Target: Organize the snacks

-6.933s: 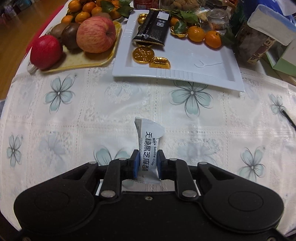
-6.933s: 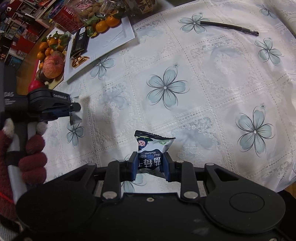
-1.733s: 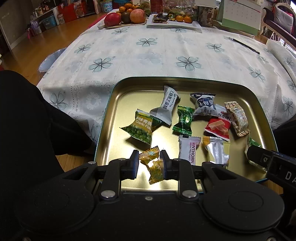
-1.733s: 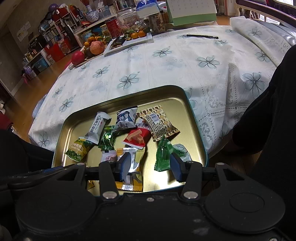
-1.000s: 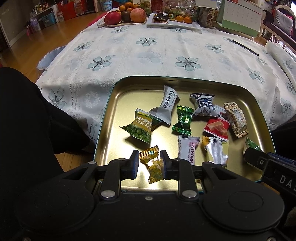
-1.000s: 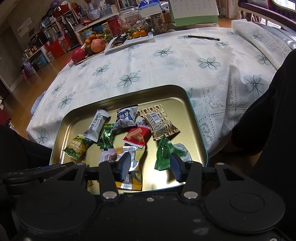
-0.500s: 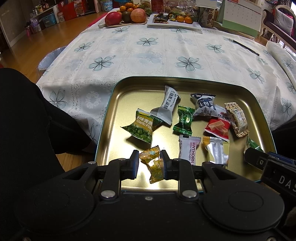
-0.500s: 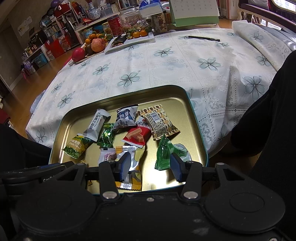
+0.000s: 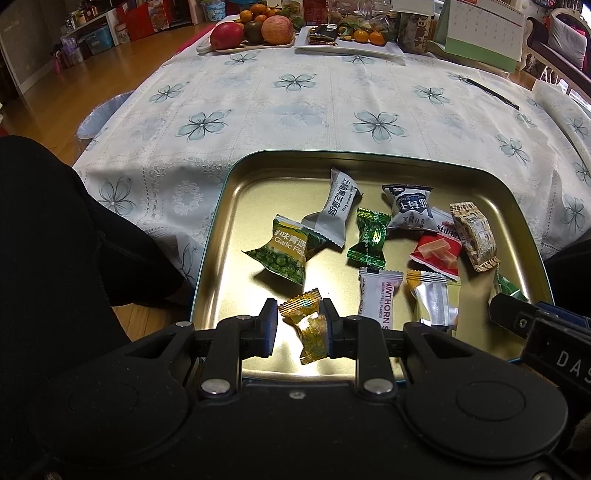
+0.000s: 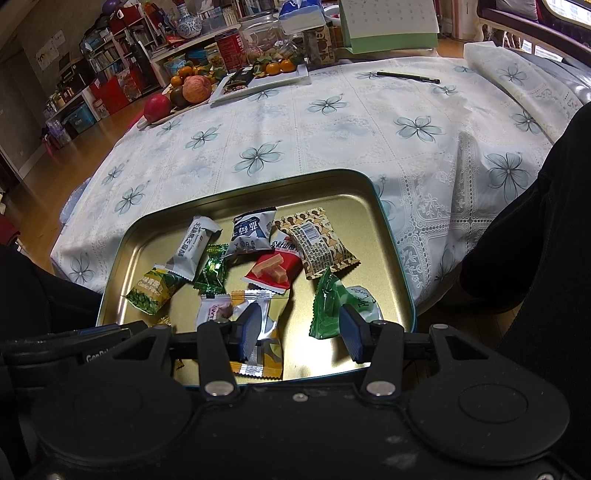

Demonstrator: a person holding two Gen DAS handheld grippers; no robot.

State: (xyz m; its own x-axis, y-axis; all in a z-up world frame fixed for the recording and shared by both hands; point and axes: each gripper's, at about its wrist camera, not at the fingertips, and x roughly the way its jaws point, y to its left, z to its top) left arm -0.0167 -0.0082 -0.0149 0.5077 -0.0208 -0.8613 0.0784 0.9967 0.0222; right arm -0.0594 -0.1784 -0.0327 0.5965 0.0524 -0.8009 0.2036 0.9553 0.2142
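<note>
A gold metal tin [image 9: 236,206] [image 10: 369,206] lies near me, holding several wrapped snacks. Among them are the grey sesame crisp packet [image 9: 334,212] [image 10: 192,243], the dark blue-and-white packet [image 9: 408,205] [image 10: 253,230], a green garlic pea packet [image 9: 286,251], a red packet [image 9: 437,254] and a hawthorn packet [image 9: 376,295]. My left gripper [image 9: 299,326] is open over the tin's near edge, with a gold candy [image 9: 308,325] lying between its fingers. My right gripper [image 10: 297,328] is open and empty above the tin's near right, beside a green packet [image 10: 328,306].
The floral tablecloth [image 9: 332,99] stretches beyond the tin. At the far end stand a fruit tray [image 9: 251,31] and a white plate [image 9: 351,42] with snacks and oranges. A black pen [image 10: 408,76] lies at the far right. Dark-clothed legs flank the tin.
Since 6.9 s ago both grippers came from the tabletop to the tin and let go of their packets, which now lie in it. Over the last second hardly anything moved.
</note>
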